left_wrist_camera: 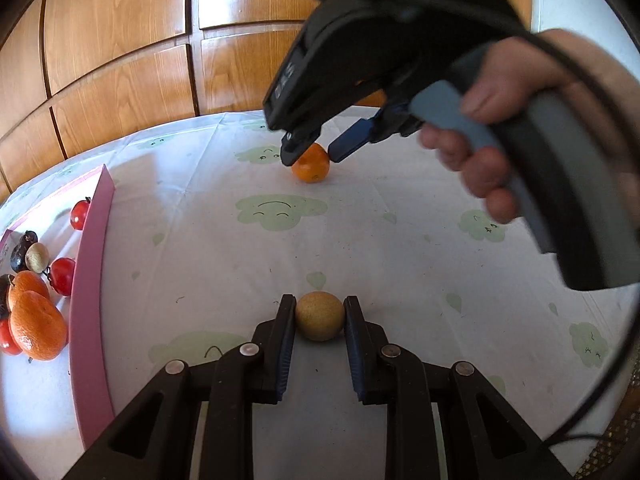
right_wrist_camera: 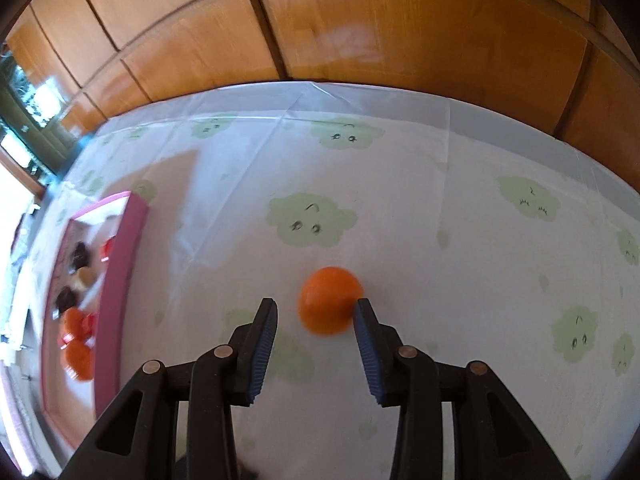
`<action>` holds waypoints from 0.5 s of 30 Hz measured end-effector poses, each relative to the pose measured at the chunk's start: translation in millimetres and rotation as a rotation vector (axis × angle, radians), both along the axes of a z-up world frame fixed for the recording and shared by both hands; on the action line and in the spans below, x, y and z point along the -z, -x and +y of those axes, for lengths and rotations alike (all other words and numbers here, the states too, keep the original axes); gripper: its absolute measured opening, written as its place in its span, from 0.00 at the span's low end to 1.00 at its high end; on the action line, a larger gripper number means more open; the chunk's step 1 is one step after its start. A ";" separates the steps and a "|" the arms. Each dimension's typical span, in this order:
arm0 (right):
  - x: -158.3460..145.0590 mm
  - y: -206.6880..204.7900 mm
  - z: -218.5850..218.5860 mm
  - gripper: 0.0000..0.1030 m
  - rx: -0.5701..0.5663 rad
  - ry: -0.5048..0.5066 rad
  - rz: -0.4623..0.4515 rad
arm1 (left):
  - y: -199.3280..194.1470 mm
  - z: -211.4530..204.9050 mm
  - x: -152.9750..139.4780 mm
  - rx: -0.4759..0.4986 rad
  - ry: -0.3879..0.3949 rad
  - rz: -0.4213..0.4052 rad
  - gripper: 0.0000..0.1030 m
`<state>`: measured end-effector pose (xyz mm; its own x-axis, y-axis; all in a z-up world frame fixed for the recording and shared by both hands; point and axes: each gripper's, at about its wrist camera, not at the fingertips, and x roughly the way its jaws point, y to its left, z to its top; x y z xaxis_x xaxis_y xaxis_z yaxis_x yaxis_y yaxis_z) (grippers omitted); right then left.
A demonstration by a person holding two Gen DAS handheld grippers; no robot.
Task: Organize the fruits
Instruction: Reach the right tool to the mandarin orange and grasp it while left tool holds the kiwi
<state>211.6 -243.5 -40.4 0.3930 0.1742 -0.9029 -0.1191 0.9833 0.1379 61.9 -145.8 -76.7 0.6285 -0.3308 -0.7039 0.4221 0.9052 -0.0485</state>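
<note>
Nearest in the left wrist view, the left claw [left_wrist_camera: 320, 316] is clamped on a small tan round fruit [left_wrist_camera: 319, 316], both pads pressed to its sides, low over the cloud-printed cloth of the worktop [left_wrist_camera: 400, 248]. That fruit looks secured and ready to be carried across.

Further out, the right claw [right_wrist_camera: 316, 320] is seen with its jaws apart and nothing gripped. The orange [right_wrist_camera: 330, 300] sits on the cloth just ahead, off to the right-hand finger [right_wrist_camera: 370, 340], which appears to overlap its edge; whether it touches cannot be told through the blur. From the left wrist view, the same claw [left_wrist_camera: 310, 150] is poised over the orange [left_wrist_camera: 311, 168], gripped by a hand [left_wrist_camera: 492, 128].

The approach would be best served by a shift so that the orange is centred between the pads before any squeeze; closed off-centre, the fruit could be nudged away and rolled.

Far left, the pink tray [left_wrist_camera: 94, 264] is already holding oranges, red fruits and dark ones. Behind everything, wooden panelling [right_wrist_camera: 360, 20] is seen.
</note>
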 end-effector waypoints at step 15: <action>-17.1 58.3 -32.1 0.34 -0.088 0.073 0.031 | 1.3 0.9 -0.6 0.002 0.000 -0.001 0.24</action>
